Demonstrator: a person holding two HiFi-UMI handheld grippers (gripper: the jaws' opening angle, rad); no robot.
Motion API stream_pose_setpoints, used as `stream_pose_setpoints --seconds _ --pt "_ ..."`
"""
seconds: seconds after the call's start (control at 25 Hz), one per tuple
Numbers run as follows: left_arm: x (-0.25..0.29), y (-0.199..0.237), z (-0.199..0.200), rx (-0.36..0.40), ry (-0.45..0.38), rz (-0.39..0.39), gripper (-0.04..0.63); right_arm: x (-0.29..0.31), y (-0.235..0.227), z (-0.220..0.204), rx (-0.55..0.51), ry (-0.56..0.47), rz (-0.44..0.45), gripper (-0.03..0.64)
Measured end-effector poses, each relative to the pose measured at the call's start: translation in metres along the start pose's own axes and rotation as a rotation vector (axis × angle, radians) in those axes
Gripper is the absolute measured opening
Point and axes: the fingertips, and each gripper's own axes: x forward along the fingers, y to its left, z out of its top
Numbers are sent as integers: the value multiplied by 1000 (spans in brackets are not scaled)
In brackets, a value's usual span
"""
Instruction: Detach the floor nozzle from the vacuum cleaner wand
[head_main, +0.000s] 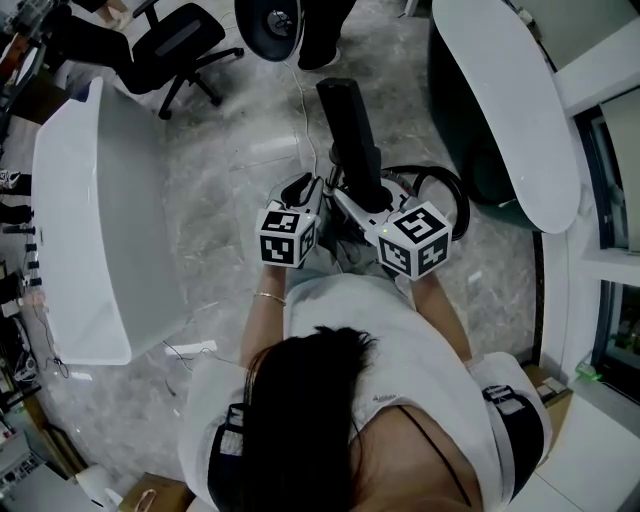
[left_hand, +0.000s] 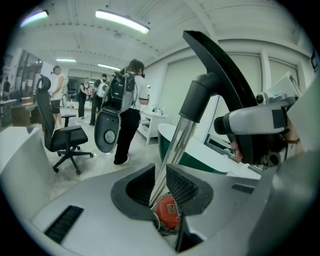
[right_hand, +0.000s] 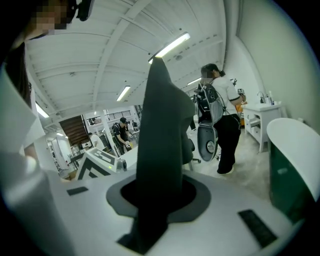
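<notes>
The black floor nozzle (head_main: 346, 112) rises between my two grippers, with its joint hidden under them. In the left gripper view a chrome wand (left_hand: 172, 150) runs up into a black elbow (left_hand: 200, 97) and the nozzle (left_hand: 227, 75). My left gripper (left_hand: 162, 189) has the wand between its jaws, lying against the right-hand pad with a gap on the other side. A red part (left_hand: 167, 212) shows below. My right gripper (right_hand: 157, 195) is shut on the dark nozzle (right_hand: 160, 140), which fills its gap. From above, the left gripper (head_main: 311, 190) and right gripper (head_main: 342, 197) sit close together.
A white table (head_main: 90, 220) stands at the left and a white oval counter (head_main: 510, 100) at the upper right. A black hose loop (head_main: 445, 190) lies right of the grippers. An office chair (head_main: 170, 45) and a standing person (left_hand: 127, 110) are farther off.
</notes>
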Motion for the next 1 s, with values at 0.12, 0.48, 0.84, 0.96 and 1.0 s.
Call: stream_pose_setpoints --seconds 0.12,0.48,0.84,0.96,1.0 --pt "1 3 4 -18 -17 -9 52 1 -1 1 6 8 -6 97" --pt "6 6 8 2 -28 -54 63 3 0 3 24 23 -12 94" --pt "13 -2 5 57 -22 -116 111 0 2 -1 39 23 -14 92" --pt "16 0 9 97 -44 -131 142 0 4 0 48 19 -11 93" --pt "18 -1 10 113 -48 -143 157 0 4 0 51 18 -9 94"
